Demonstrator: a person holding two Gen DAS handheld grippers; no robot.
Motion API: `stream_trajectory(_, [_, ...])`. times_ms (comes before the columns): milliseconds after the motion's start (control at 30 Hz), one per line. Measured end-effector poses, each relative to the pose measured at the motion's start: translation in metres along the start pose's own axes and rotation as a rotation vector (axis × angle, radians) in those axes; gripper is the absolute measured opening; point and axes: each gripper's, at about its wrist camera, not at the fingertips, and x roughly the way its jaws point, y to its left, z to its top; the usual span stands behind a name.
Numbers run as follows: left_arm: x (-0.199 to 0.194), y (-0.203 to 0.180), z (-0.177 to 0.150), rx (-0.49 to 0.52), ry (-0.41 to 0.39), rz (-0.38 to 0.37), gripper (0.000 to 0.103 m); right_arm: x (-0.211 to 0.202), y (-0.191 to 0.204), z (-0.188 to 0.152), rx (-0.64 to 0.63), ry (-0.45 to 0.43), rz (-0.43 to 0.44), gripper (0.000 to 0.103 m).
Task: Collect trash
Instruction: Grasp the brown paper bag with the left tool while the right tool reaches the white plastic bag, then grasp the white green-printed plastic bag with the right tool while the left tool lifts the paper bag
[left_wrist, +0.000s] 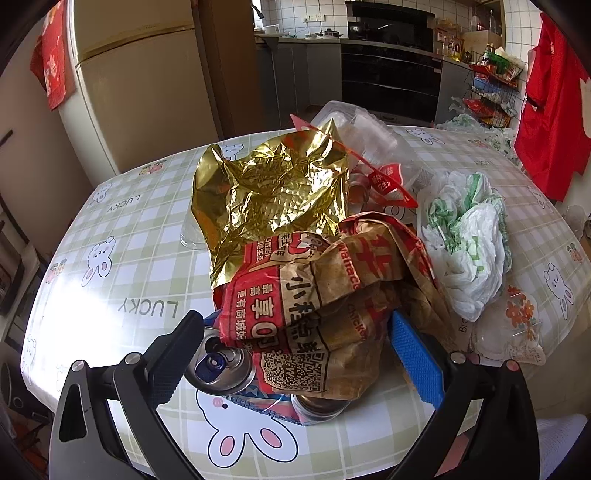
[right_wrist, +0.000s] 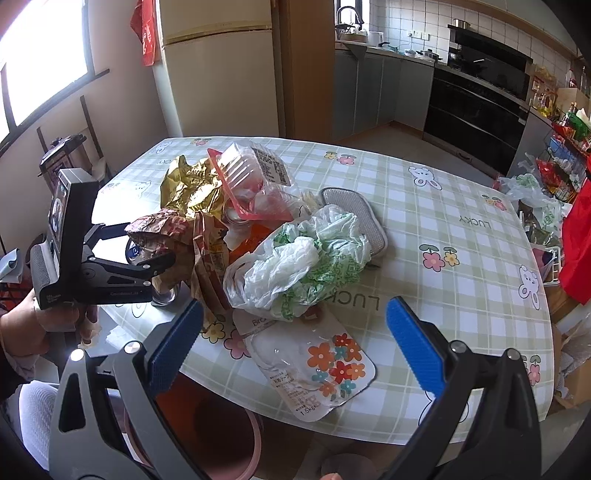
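Observation:
A heap of trash lies on the checked tablecloth (left_wrist: 122, 229). My left gripper (left_wrist: 295, 317) is open wide around a crumpled brown and red paper bag (left_wrist: 332, 295), and its pads do not press on it. An opened drink can (left_wrist: 218, 365) lies by the left finger, and a second can (left_wrist: 317, 406) sits under the bag. Behind them is a gold foil wrapper (left_wrist: 273, 192). My right gripper (right_wrist: 295, 304) is open and empty above a flowered flat package (right_wrist: 317, 358), just short of a white and green plastic bag (right_wrist: 303, 258). The left gripper (right_wrist: 147, 243) shows at the left.
A clear container with a red rim (right_wrist: 251, 173) and a grey mesh pad (right_wrist: 354, 206) lie farther back. A pink bin (right_wrist: 221, 424) stands below the table's near edge. A fridge (right_wrist: 218, 70), kitchen units and a wire rack (right_wrist: 565, 166) surround the table.

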Motion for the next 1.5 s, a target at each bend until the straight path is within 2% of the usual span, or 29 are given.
stream_trajectory(133, [-0.003,-0.004,-0.002,0.031,-0.030,0.031,0.097,0.006,0.001,-0.003,-0.001,0.015,-0.006,0.098])
stream_trajectory(200, [-0.011,-0.004,-0.003,0.035,-0.055,0.037,0.088,0.008,0.000,-0.004,0.006,0.023,-0.009,0.098])
stream_trajectory(233, [-0.014,-0.004,-0.004,0.032,-0.058,0.026,0.079,0.008,-0.001,-0.005,0.008,0.026,-0.010,0.098])
stream_trajectory(333, [-0.028,-0.001,-0.006,0.023,-0.098,0.023,0.077,0.010,-0.003,-0.005,0.016,0.032,-0.030,0.098])
stream_trajectory(600, [-0.060,0.007,-0.004,-0.005,-0.169,0.004,0.070,0.011,-0.007,-0.008,0.031,0.039,-0.016,0.098])
stream_trajectory(867, [-0.093,0.009,-0.003,-0.025,-0.244,0.025,0.069,0.021,-0.015,-0.013,0.085,0.055,-0.001,0.098])
stream_trajectory(967, [-0.096,0.004,-0.006,-0.001,-0.242,0.031,0.069,0.031,-0.019,-0.009,0.134,0.052,0.036,0.098])
stream_trajectory(1100, [-0.093,-0.002,-0.015,0.011,-0.230,0.039,0.069,0.058,-0.013,0.004,0.122,0.060,0.043,0.097])
stream_trajectory(1267, [-0.090,0.006,-0.023,-0.031,-0.212,0.056,0.069,0.099,-0.005,0.017,0.185,0.080,0.048,0.097])
stream_trajectory(1333, [-0.088,0.008,-0.028,-0.055,-0.198,0.047,0.069,0.117,0.000,0.019,0.190,0.110,0.018,0.097])
stream_trajectory(1400, [-0.088,0.009,-0.031,-0.067,-0.192,0.042,0.069,0.132,0.001,0.017,0.211,0.150,0.026,0.097])
stream_trajectory(1500, [-0.089,0.011,-0.033,-0.078,-0.192,0.038,0.069,0.145,0.001,0.014,0.228,0.200,0.019,0.078])
